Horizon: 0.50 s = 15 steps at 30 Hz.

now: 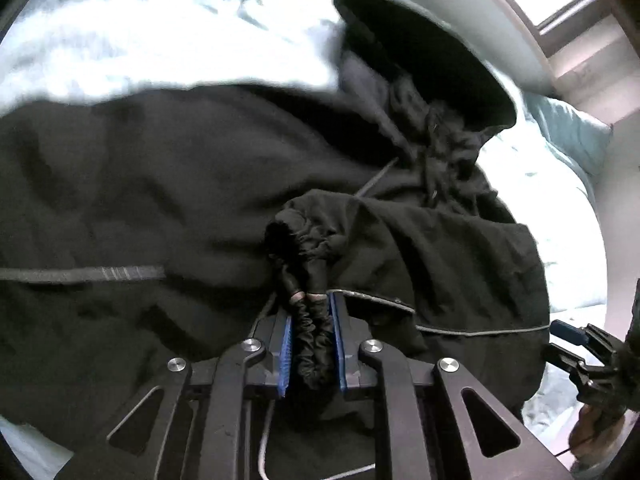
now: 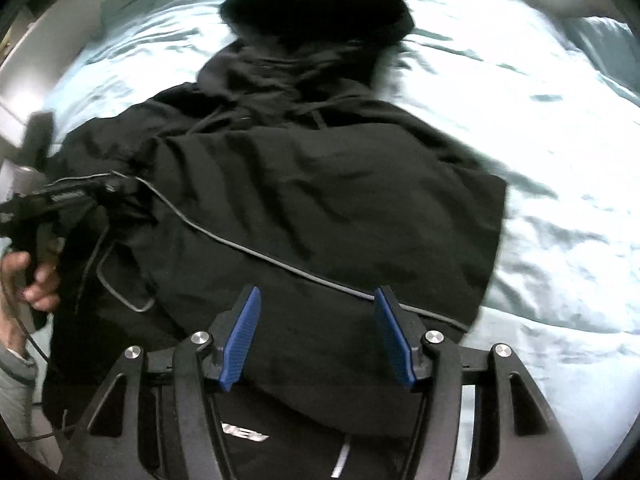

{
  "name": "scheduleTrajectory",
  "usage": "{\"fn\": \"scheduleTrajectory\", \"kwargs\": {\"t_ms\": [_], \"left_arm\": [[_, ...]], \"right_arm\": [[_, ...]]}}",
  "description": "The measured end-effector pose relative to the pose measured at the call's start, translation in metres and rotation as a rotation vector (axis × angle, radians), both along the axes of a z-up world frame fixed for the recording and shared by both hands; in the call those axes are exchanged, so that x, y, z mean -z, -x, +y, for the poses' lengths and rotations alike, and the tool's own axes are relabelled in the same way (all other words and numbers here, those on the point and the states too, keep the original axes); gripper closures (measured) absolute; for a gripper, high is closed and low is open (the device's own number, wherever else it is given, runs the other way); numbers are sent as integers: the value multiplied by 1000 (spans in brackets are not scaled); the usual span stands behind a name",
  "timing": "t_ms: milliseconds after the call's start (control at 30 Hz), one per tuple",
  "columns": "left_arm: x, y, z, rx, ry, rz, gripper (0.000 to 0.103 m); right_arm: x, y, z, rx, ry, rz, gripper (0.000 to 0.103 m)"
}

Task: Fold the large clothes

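A large black hooded jacket (image 1: 168, 168) lies spread on a pale blue bed, its hood (image 1: 420, 56) at the far end. My left gripper (image 1: 312, 300) is shut on the jacket's gathered elastic sleeve cuff (image 1: 312, 336), holding the sleeve over the jacket's body. In the right wrist view the jacket (image 2: 320, 184) fills the middle, its right side folded inward, with a thin grey piping line (image 2: 280, 260) across it. My right gripper (image 2: 318, 300) is open and empty just above the jacket's lower part. The left gripper also shows in the right wrist view (image 2: 56, 200), held by a hand.
The pale blue bedsheet (image 2: 540, 140) lies wrinkled around the jacket. A pillow (image 1: 568, 136) lies at the far right by a white wall and a window (image 1: 568, 4). The right gripper shows at the right edge of the left wrist view (image 1: 576, 340).
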<state>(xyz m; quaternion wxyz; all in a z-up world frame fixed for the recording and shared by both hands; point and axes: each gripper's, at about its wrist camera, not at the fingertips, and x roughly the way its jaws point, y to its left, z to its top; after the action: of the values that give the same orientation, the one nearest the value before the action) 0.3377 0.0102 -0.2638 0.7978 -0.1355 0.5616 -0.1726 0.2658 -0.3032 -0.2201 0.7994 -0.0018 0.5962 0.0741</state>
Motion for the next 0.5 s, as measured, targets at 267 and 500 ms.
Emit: {"fn": "scheduleTrajectory", "kwargs": {"t_ms": [267,500], "left_arm": [[-64,-7,78,-119,31,-138,83],[31,-6,81,-60,-83,73,74]], "right_arm": [[19,-20,-3,20,-27,-2,42],[92,-46,17,43,58,130,40]]}}
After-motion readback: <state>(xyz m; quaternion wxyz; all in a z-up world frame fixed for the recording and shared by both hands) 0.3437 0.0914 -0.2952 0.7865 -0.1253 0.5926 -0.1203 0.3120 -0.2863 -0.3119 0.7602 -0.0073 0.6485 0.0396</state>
